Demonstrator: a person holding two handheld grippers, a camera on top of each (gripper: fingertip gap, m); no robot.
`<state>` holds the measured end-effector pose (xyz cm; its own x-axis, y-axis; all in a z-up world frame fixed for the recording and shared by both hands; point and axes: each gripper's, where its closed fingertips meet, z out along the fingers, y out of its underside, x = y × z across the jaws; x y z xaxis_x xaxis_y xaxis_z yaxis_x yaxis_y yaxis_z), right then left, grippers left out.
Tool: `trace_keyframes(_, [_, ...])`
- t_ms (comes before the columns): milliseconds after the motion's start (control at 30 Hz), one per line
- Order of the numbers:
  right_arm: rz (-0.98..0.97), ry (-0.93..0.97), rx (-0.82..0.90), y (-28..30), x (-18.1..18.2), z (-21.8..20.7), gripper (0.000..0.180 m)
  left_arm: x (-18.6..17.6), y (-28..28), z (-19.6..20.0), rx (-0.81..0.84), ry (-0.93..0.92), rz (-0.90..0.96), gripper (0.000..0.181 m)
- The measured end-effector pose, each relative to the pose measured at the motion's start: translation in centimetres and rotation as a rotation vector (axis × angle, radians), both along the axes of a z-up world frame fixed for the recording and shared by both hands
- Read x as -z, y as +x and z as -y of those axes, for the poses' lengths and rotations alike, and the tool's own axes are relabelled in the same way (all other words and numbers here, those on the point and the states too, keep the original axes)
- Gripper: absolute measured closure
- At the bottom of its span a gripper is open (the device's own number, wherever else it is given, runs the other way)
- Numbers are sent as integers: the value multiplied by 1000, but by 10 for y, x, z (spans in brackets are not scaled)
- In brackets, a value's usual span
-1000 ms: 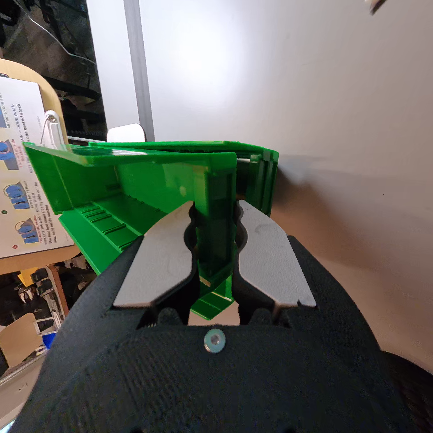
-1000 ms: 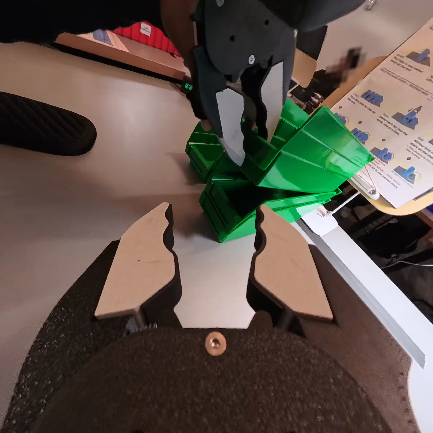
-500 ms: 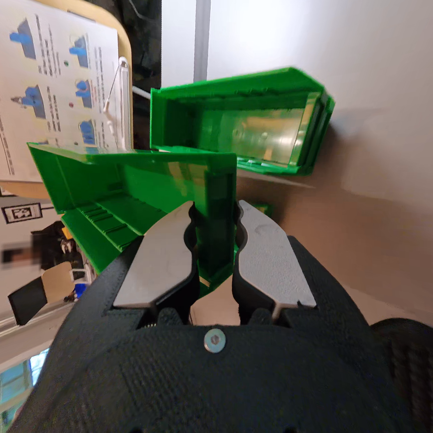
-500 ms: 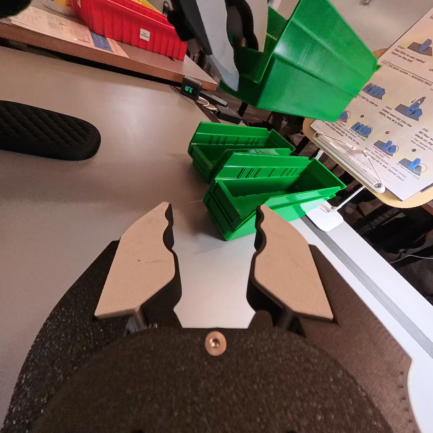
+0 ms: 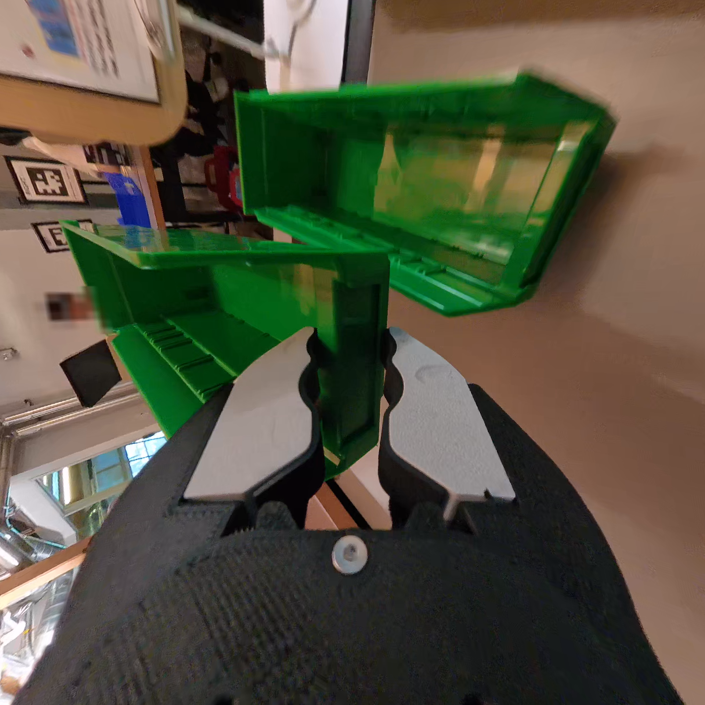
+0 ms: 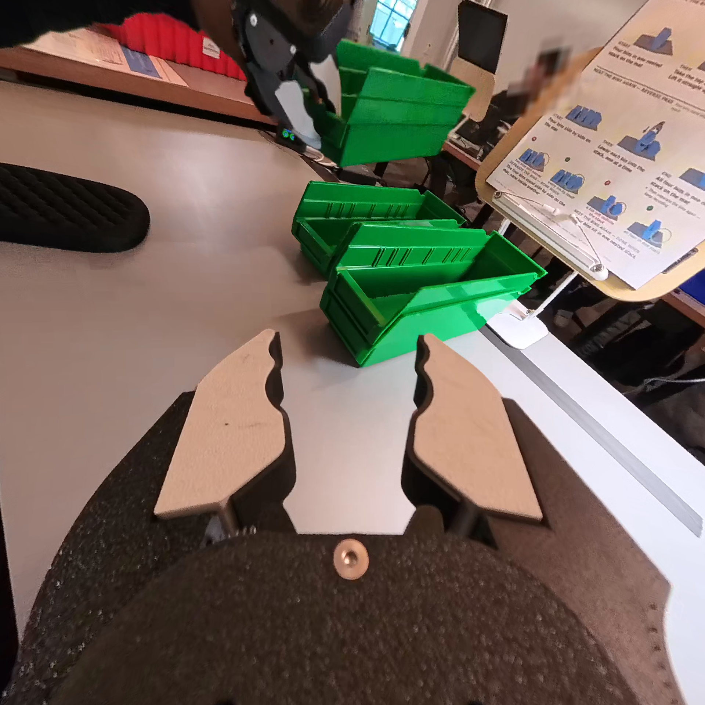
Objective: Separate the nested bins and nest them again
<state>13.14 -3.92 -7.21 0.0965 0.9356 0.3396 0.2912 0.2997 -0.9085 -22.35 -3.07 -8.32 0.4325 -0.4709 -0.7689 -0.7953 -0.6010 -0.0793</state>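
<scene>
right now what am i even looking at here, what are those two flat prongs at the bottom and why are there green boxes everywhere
The prongs are fingers of two handheld grippers a person carries, each with a camera looking along them. In the left wrist view, the left gripper is shut on the end wall of a lifted green bin, held off the table. In the right wrist view, the right gripper is open and empty above the grey table. On the table sit a near green bin stack and another green bin behind it. An instruction sheet stands at right.

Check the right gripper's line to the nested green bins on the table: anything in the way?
Nothing visible. The right gripper is open, with bare table between it and the nested bins. The left gripper holds the lifted bin in the air farther back, off that line.
</scene>
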Motion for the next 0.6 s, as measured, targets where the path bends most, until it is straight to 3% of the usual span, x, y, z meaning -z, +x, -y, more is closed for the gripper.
trace_keyframes(200, [-16, -23, 32, 15, -1, -9, 113, 58, -48, 10, 5, -59, 60, 149])
trace_keyframes(300, [-19, -25, 46, 19, -2, -13, 113, 85, -43, 13, 44, -81, 131, 148])
trace_keyframes(400, [-26, -27, 48, 19, -5, -14, 113, 103, -35, 11, 107, -81, 76, 148])
trace_keyframes(600, [-29, -23, 40, 16, -5, -11, 113, 115, -4, 3, 227, -51, 82, 148])
